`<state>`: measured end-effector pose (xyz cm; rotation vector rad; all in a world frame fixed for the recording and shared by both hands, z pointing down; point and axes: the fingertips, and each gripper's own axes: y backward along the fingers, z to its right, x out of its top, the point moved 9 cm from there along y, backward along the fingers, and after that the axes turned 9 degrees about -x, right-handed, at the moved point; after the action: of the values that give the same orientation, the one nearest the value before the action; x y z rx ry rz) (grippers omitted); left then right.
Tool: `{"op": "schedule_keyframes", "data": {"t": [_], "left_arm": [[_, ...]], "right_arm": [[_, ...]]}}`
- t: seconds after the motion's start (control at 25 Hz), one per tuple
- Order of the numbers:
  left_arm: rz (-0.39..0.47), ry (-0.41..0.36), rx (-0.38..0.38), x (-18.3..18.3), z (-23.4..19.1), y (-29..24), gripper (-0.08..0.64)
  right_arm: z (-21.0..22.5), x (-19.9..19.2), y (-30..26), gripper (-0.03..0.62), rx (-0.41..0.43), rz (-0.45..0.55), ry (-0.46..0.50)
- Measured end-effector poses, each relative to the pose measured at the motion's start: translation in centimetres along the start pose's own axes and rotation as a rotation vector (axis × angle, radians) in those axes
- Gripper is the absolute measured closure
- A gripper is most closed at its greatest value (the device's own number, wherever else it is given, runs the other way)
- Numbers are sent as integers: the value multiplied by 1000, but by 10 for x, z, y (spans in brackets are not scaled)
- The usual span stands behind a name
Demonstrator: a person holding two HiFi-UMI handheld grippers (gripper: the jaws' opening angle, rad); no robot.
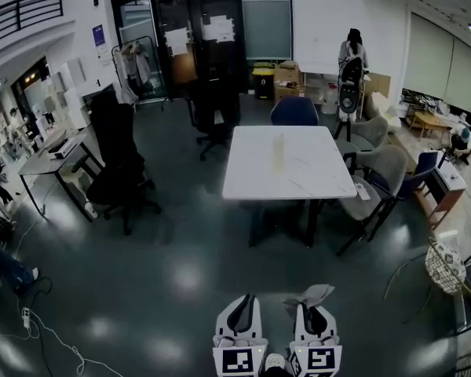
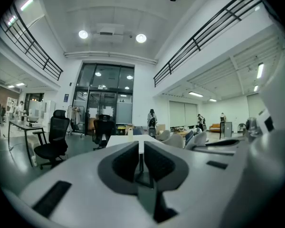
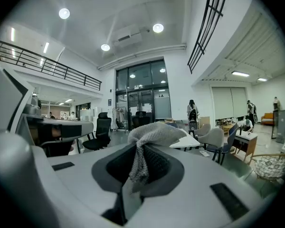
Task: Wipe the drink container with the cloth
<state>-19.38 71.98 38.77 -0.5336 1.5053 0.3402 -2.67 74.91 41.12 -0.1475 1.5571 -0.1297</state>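
The drink container, tall and pale, stands near the middle of a white table several steps ahead across the dark floor. Both grippers show at the bottom edge of the head view, far from the table. My left gripper is shut with nothing between its jaws, as the left gripper view confirms. A grey knitted cloth is pinched in my right gripper and bunches up above its tips; in the head view that cloth sticks up from the right gripper.
A black office chair stands left of the table and a blue chair behind it. Grey chairs crowd its right side. A wire basket sits at the right, cables lie at the lower left, and a person stands at the back.
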Motion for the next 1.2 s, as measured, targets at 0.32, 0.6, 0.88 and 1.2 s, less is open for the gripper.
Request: {"op": "schedule_keyframes", "data": {"t": [0.32,0.6,0.88,1.2], "left_arm": [[-16,14,19,-4,0,-18,518],[-15,8,40,-7,10,-36,518],[-35,2,67,-9,9,-48,518],[-35,9,83,-2,-6,-77,518]], "right_arm": [[18,-7,-18,546,29,-32,-45],[45,-7,-34,546,64,-36,-9],[69,-7,-51,546,63,-28,-3],[82,-5,-84,545,57,-47,-12]]}}
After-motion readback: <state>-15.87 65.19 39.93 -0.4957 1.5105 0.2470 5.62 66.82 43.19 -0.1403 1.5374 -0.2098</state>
